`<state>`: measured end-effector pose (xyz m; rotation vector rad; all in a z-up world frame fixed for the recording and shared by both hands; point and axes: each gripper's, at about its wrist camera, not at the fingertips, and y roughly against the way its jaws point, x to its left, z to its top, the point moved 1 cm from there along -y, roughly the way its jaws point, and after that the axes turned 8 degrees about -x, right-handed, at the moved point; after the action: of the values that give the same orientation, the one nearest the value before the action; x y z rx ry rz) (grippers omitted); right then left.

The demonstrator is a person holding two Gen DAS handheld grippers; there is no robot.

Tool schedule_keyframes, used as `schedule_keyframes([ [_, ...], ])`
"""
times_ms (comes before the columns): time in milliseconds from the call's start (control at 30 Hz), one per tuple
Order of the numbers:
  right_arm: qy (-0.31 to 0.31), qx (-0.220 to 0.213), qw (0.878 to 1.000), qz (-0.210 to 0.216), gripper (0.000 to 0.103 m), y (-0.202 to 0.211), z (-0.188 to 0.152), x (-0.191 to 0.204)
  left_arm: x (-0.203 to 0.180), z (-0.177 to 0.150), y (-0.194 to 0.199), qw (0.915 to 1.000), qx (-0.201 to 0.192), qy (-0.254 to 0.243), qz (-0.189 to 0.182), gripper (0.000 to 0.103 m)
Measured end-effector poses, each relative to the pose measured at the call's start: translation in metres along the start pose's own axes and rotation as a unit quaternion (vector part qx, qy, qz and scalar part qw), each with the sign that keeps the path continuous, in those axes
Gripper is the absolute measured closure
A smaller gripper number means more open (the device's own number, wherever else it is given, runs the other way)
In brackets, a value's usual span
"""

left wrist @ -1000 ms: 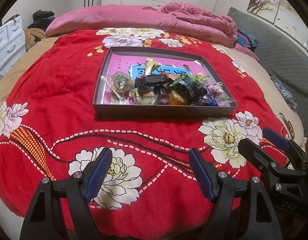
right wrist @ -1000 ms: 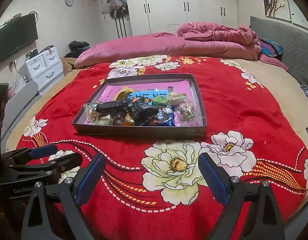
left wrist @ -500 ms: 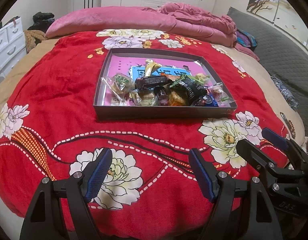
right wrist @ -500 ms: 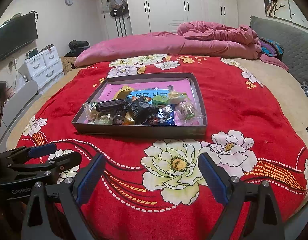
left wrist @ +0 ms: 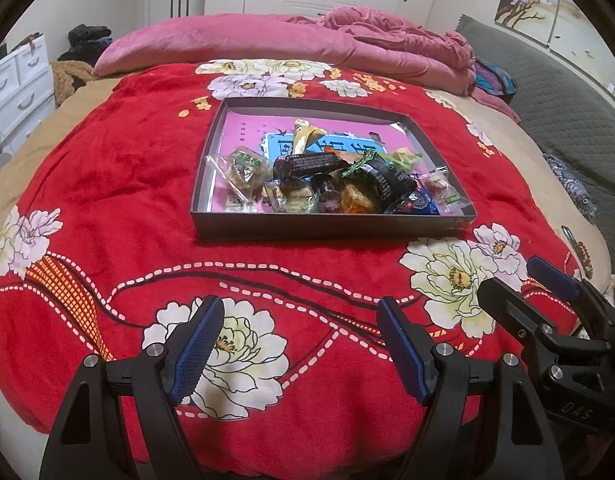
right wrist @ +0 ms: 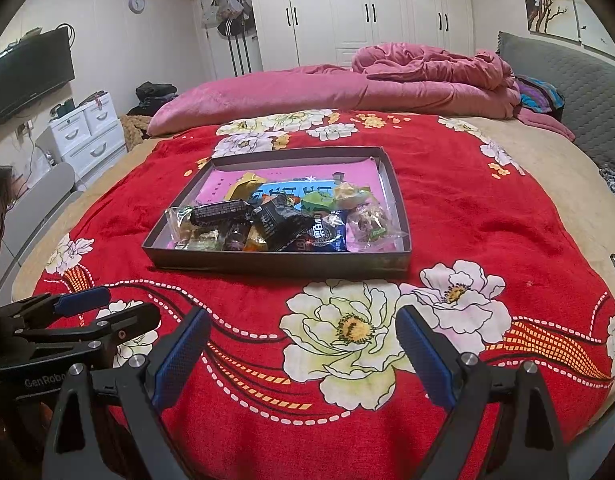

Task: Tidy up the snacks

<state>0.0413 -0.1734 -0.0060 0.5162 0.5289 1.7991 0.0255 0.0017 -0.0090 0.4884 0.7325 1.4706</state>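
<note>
white wardrobe (right wrist: 367,12) behind the bed (right wrist: 487,216), wall television (right wrist: 27,76), white drawers (right wrist: 87,132) at left.

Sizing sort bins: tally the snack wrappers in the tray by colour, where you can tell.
Black wrappers: 2
Blue wrapper: 1
Gold wrapper: 1
Green wrapper: 1
Clear packets at the pile's ends: 2
Total: 7 told apart; a few more in the tray overlap too much to count.

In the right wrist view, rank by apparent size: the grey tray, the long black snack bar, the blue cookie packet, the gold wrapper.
1. grey tray
2. long black snack bar
3. blue cookie packet and gold wrapper: alike, both partly covered, unranked.
</note>
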Motion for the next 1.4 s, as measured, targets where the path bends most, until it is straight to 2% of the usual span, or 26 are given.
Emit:
schedule_keyframes([
  [967, 0.000, 0.002, 1.000, 0.001, 0.009, -0.001, -0.001, -0.001, -0.001, 0.000, -0.001, 0.9996, -0.003, -0.012, 0.027, 0.023],
  [1133, -0.003, 0.001, 1.000, 0.001, 0.009, -0.002, -0.001, -0.001, -0.001, 0.003, 0.001, 0.9977, -0.018, -0.021, 0.061, 0.023],
  [1267, -0.012, -0.002, 1.000, -0.002, 0.009, -0.003, 0.000, -0.005, 0.002, 0.006, 0.001, 0.9980, -0.024, -0.012, 0.057, 0.023],
  [1400, -0.026, -0.014, 1.000, -0.007, 0.009, -0.002, 0.004, -0.012, 0.009, 0.013, 0.010, 0.9950, -0.068, 0.006, 0.074, 0.023],
])
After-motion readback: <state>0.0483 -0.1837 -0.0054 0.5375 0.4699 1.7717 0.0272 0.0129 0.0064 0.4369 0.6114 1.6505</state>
